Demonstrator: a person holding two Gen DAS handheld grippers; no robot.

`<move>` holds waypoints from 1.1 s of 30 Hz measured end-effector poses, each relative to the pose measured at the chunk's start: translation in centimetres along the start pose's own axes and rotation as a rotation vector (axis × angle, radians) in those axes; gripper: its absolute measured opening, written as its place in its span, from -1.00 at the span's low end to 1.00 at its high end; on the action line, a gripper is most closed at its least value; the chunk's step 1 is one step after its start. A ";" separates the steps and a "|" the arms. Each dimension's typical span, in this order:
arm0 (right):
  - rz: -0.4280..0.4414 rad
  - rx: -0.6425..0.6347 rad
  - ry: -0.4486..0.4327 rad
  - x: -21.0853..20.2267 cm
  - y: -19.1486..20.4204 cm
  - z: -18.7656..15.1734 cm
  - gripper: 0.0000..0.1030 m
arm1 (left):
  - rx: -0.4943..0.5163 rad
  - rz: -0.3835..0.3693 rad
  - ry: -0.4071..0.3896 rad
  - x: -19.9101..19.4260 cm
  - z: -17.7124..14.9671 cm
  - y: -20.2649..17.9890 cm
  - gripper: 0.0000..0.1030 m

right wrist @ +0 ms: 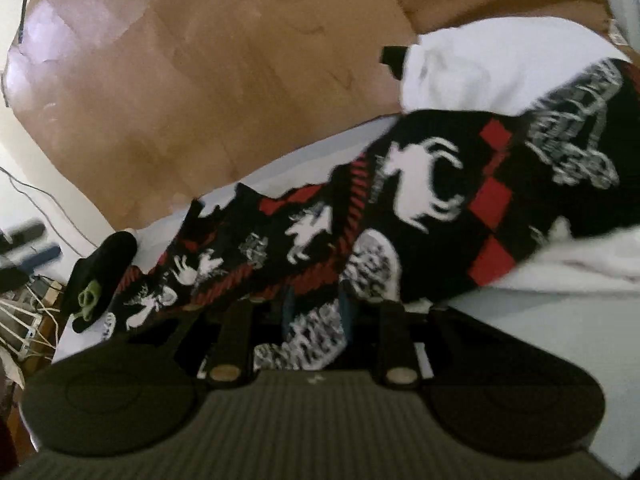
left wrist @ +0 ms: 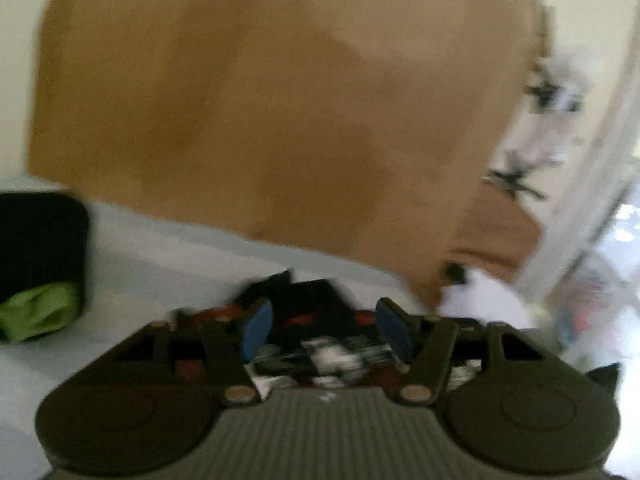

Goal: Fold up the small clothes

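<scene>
Right gripper (right wrist: 316, 312) clamps patterned cloth (right wrist: 420, 184), left gripper (left wrist: 324, 328) fingers apart w/ nothing gripped; black bin (left wrist: 36, 248) holds green cloth (left wrist: 36, 316).

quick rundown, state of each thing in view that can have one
left gripper: jaws open, blue pads apart, nothing pressed between them
right gripper: jaws closed on the patterned garment
patterned garment: black, red and white, stretched out and lifted off the white surface, not yet folded
white cloth: lying crumpled beyond the garment
green cloth: bunched up by a black item
</scene>
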State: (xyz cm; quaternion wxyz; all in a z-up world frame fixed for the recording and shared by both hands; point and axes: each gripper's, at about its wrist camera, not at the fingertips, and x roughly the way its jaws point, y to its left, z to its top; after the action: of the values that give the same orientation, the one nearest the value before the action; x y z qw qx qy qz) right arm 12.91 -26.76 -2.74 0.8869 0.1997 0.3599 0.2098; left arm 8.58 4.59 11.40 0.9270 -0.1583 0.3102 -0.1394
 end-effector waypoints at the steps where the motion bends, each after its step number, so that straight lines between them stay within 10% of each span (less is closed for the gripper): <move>1: 0.006 -0.008 0.003 1.0 0.6 0.3 -0.29 | -0.002 0.054 0.017 0.3 -0.5 1.0 0.15; 4: 0.029 -0.088 0.023 4.2 3.6 1.6 -0.21 | -0.019 0.169 0.093 1.9 -2.0 3.4 0.15; 8: 0.072 -0.229 0.095 9.5 9.4 3.2 0.20 | -0.056 0.164 0.144 3.8 -3.1 4.5 0.22; 14: 0.019 -0.485 0.219 16.3 15.2 1.7 0.23 | -0.019 0.185 0.161 5.4 -4.3 4.0 0.25; 16: -0.062 -0.596 0.168 16.5 16.0 1.1 -0.21 | 0.004 0.197 0.167 6.3 -4.6 3.7 -0.04; 17: -0.082 -0.600 0.159 16.2 15.8 1.5 -0.81 | 0.020 0.204 0.170 6.5 -4.8 3.6 -0.25; 19: -0.040 -0.487 0.103 13.9 13.9 3.9 -0.81 | 0.051 0.214 0.163 6.9 -4.8 3.4 -0.74; 26: 0.025 -0.142 -0.304 -1.2 2.5 9.4 -0.81 | -0.039 0.167 -0.052 4.1 -3.2 4.5 -0.76; 33: -0.114 -0.004 -0.237 -2.4 -5.8 3.5 -0.81 | 0.022 0.289 0.036 8.5 -5.6 4.6 -0.26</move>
State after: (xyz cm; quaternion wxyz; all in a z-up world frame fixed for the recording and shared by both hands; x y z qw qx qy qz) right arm 15.15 -33.54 -2.04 0.9341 0.2006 0.2629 0.1347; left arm 12.33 4.55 0.89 0.9333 -0.0993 0.3449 -0.0105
